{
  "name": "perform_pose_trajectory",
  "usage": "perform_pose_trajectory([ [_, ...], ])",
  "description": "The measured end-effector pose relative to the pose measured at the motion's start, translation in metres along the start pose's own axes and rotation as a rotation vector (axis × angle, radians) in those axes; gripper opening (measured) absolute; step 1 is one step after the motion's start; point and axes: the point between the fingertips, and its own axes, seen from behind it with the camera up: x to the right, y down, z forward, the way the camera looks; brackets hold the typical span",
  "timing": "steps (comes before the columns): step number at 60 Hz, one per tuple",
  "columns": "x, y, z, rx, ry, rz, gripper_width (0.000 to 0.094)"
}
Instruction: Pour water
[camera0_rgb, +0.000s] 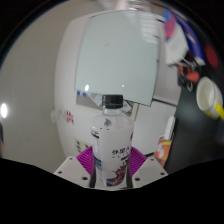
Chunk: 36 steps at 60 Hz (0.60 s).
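Bottle held upright between the gripper's fingers, cup off to the upper right

The gripper (112, 170) grasps a clear bottle (113, 140) with a black cap at bottom centre of the frame, both pink pads pressed to its sides, its long axis vertical. A yellow cup (209, 96) sits well apart at the right edge, so any pour would likely call for a swing rightward first.
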Motion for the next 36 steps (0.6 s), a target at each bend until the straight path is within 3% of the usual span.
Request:
perform_pose_trajectory([
  [16, 0.085, -0.059, 0.000, 0.096, -0.083, 0.723, 0.0397],
  [27, 0.107, -0.066, -0.001, 0.107, -0.084, 0.831, 0.0402],
  [36, 0.093, -0.070, 0.002, 0.059, -0.044, 0.746, 0.0401],
])
